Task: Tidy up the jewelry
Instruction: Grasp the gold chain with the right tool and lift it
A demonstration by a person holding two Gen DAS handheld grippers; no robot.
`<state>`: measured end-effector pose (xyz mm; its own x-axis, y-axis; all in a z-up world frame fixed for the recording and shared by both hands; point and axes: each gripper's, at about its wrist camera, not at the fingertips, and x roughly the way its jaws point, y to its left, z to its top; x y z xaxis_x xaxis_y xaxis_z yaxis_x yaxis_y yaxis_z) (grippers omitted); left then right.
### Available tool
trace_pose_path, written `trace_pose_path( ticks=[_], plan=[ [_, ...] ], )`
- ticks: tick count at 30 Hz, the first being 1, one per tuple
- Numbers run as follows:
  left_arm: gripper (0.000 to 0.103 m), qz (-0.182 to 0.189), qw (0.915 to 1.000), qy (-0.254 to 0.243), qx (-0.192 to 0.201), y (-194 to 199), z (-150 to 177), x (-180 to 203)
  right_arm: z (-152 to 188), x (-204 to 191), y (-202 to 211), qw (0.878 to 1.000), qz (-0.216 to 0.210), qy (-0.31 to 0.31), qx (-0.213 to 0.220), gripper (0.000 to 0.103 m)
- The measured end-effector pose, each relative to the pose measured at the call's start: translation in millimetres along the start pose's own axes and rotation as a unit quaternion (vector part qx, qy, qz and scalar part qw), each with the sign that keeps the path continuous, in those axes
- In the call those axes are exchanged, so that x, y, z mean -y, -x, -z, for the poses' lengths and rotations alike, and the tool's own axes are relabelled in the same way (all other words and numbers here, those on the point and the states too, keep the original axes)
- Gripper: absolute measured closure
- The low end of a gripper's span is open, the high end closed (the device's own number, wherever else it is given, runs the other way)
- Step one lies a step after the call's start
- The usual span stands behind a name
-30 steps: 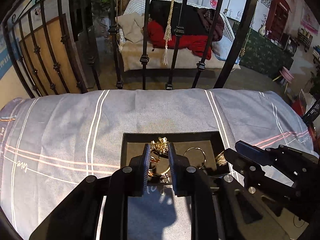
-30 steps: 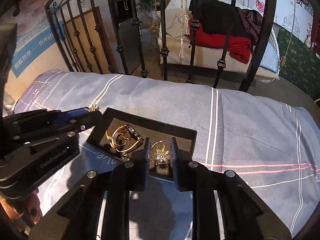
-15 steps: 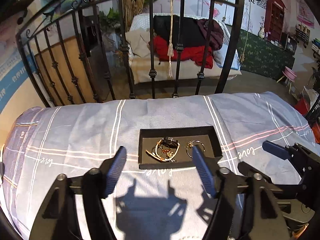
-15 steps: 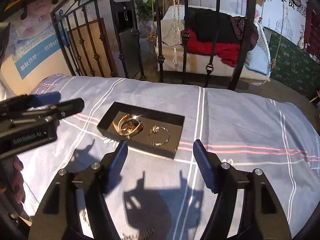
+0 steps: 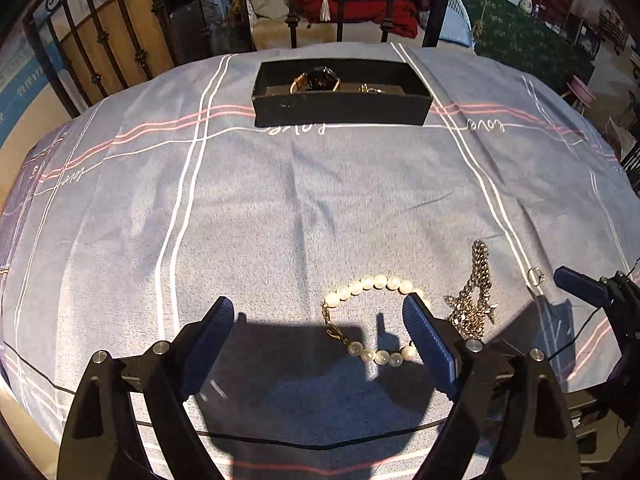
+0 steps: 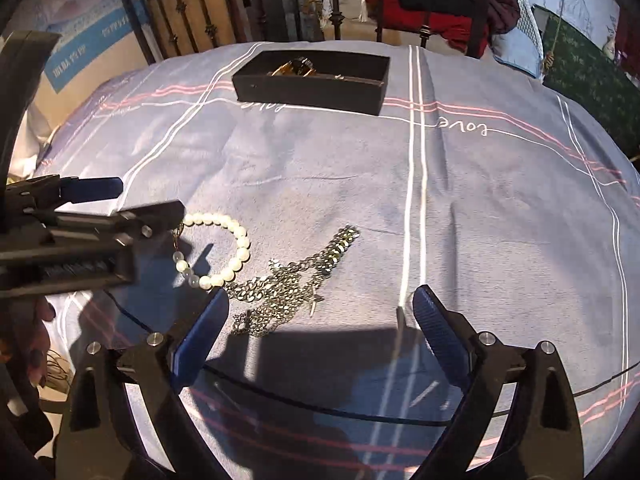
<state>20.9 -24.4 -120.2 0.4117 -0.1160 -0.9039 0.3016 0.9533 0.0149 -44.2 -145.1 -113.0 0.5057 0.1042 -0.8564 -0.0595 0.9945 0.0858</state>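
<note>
From the left wrist, the left claw (image 5: 318,322) is standing wide apart, having just been opening, with nothing clamped. The pearl bracelet (image 5: 374,318) is lying by its right finger, the black box (image 5: 340,108) far ahead.

From the right wrist, the right claw (image 6: 320,312) is likewise just opened and empty. The silver chain (image 6: 292,280) is lying between its fingers, toward the left one.

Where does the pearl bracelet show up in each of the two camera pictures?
Left wrist view: the pearl bracelet lies low and right of centre, partly behind the left hand-held gripper's right finger.
Right wrist view: the same bracelet lies at mid-left, beside the silver chain.
Shared landmark: the black box near the far edge of the striped cloth.
</note>
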Motion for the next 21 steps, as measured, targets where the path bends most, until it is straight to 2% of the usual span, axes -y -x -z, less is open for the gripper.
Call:
trace_pose_path(
  ticks=[2, 4, 5, 6, 7, 8, 9, 10, 11, 12, 17, 21],
  plan=[
    [0.022, -0.007, 0.9998, -0.01, -0.012, -12.6, 4.7, 5.1, -1.8, -5.4, -10.6, 1.0, 0.004, 0.009, -0.005, 0.011],
    [0.036, -0.011, 0.9992, -0.024, -0.03, -26.8, 10.5, 8.6, -0.2, -8.2, -26.3, 1.0, 0.004, 0.018, -0.024, 0.011],
    [0.04, -0.01, 0.9989, -0.03, -0.036, -33.9, 15.4, 10.7, 2.2, -9.1, -35.1, 0.999, 0.0, 0.021, -0.037, 0.017],
    [0.042, -0.013, 0.999, -0.035, -0.026, -34.2, 18.1, 11.5, 5.9, -10.0, -42.6, 0.999, 0.002, 0.024, -0.046, 0.026],
    [0.046, -0.017, 0.9987, -0.044, -0.017, -33.3, 18.9, 13.4, 8.6, -10.2, -43.6, 0.999, 0.004, 0.025, -0.038, 0.028],
    [0.059, -0.013, 0.9987, -0.049, -0.012, -31.5, 19.2, 14.2, 10.3, -10.2, -41.6, 0.999, 0.004, 0.023, -0.032, 0.044],
    [0.074, -0.012, 0.9988, -0.047, -0.01, -28.6, 17.4, 14.0, 9.6, -8.6, -37.9, 0.999, 0.004, 0.017, -0.028, 0.068],
    [0.082, -0.014, 0.999, -0.041, -0.008, -25.8, 15.2, 10.8, 7.9, -5.6, -34.7, 1.0, 0.004, 0.01, -0.027, 0.082],
    [0.092, -0.009, 0.9994, -0.031, -0.006, -21.3, 12.3, 6.2, 6.0, -1.0, -29.9, 1.0, 0.0, 0.0, -0.024, 0.09],
    [0.096, 0.002, 0.9998, -0.019, -0.004, -18.3, 9.2, 0.9, 3.5, 3.2, -25.8, 1.0, -0.009, -0.009, -0.02, 0.093],
    [0.097, 0.015, 0.9993, 0.014, 0.032, 14.0, -8.9, -18.7, -9.3, 15.3, 3.9, 1.0, -0.01, -0.021, 0.012, 0.093],
    [0.097, 0.021, 0.9982, 0.015, 0.053, 35.1, -20.1, -22.1, -21.9, 19.4, 32.4, 0.999, -0.012, -0.023, 0.044, 0.093]
  ],
)
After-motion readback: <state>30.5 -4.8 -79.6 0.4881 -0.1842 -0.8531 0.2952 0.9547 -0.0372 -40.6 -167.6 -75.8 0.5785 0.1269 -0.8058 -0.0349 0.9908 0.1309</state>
